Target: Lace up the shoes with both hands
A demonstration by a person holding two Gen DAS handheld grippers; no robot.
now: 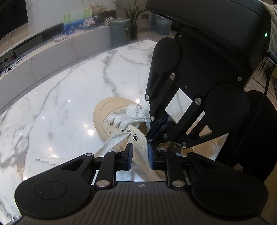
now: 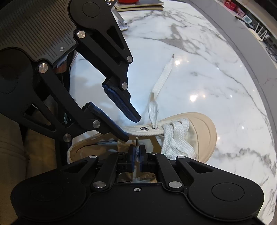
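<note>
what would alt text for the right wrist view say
The right hand-held gripper pinches a white lace end over a cream sneaker on a marble table. The left hand-held gripper straddles the eyelet strip; the other lace end trails across the table.

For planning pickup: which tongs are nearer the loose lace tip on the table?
Left: left tongs clamp the eyelet flap facing it; right tongs, holding the other tip, sit behind.

White marble bench (image 1: 60,97) with grey veins and lamp glints, long grey ledge (image 1: 52,55), grey bin (image 1: 120,31), potted plant (image 1: 133,15), stacked books (image 2: 140,6)
</note>
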